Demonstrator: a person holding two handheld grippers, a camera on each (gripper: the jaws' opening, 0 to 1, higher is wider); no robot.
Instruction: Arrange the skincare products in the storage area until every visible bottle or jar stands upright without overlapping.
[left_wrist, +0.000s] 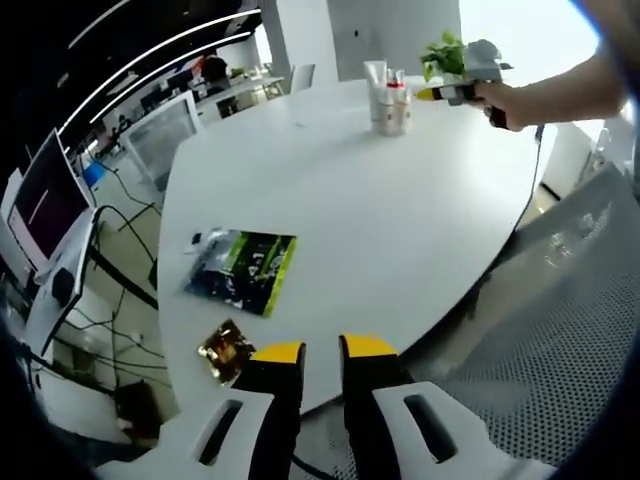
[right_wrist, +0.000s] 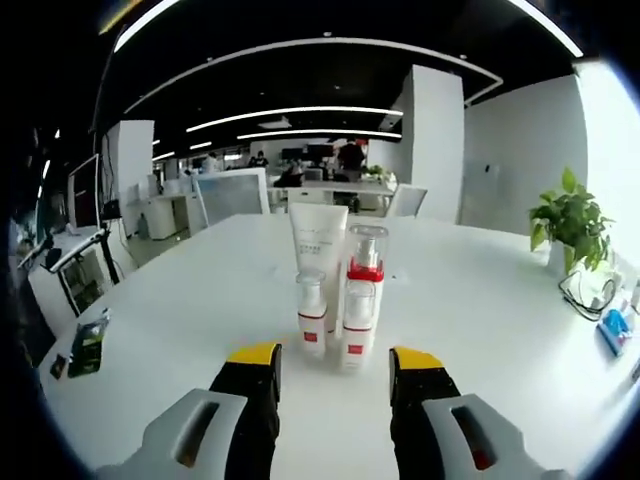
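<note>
Just ahead of the right gripper (right_wrist: 332, 372), centred on the gap between its yellow-tipped jaws, the skincare products stand in a tight cluster on the white table (right_wrist: 480, 300): a white tube (right_wrist: 318, 238) at the back, a clear pump bottle with a red collar (right_wrist: 366, 258) beside it, and two small white bottles with red labels (right_wrist: 312, 318) (right_wrist: 357, 330) in front. All four appear upright, their long axes vertical; the bottles stand very close, and whether they touch cannot be told. The right gripper's jaws are parted wide and hold nothing.

In the left gripper view the same cluster (left_wrist: 388, 98) sits far across the table (left_wrist: 400, 230), well away from the left gripper (left_wrist: 321, 352), whose jaws are only slightly apart and empty. The right gripper (left_wrist: 450, 93) hovers just beside the cluster, so the right hand is much the nearer for any correction.

Near the left fingers lie a green-and-black sachet (left_wrist: 243, 268) and a small gold foil packet (left_wrist: 226, 349), both flat. Printing on labels and sachet is too small to read.

A potted plant (right_wrist: 572, 232) stands well off to one side.
</note>
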